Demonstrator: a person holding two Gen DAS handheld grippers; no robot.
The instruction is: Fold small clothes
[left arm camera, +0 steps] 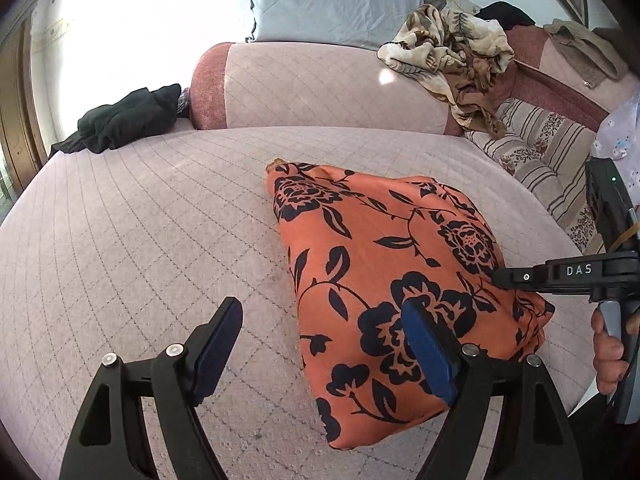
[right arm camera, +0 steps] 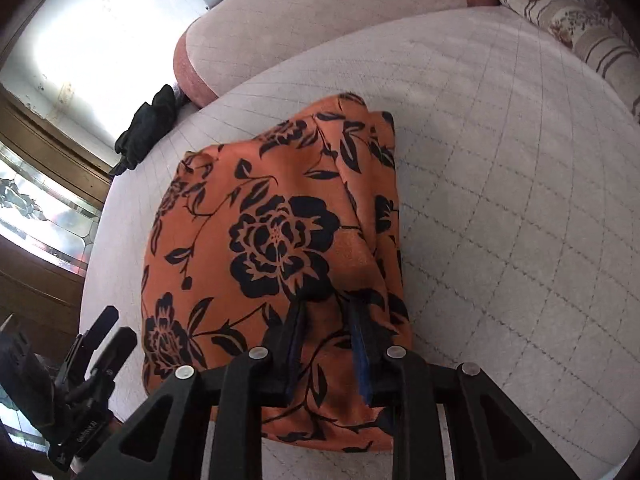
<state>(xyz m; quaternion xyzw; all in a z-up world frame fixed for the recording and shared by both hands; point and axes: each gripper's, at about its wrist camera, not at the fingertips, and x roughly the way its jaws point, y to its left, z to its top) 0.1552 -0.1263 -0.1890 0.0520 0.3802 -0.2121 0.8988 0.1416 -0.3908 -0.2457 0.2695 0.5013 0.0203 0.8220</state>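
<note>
One orange floral garment (left arm camera: 400, 280) lay folded on the quilted pink cushion (left arm camera: 140, 240), toward its right side. My left gripper (left arm camera: 324, 344) hung spread wide at the cloth's near left edge, one blue pad over the print, gripping nothing. My right gripper (right arm camera: 326, 344) had its fingers partly apart with a raised fold of the fabric between them. I noted dark clothing (left arm camera: 124, 120) at the far left and a beige heap (left arm camera: 452, 56) on the backrest.
</note>
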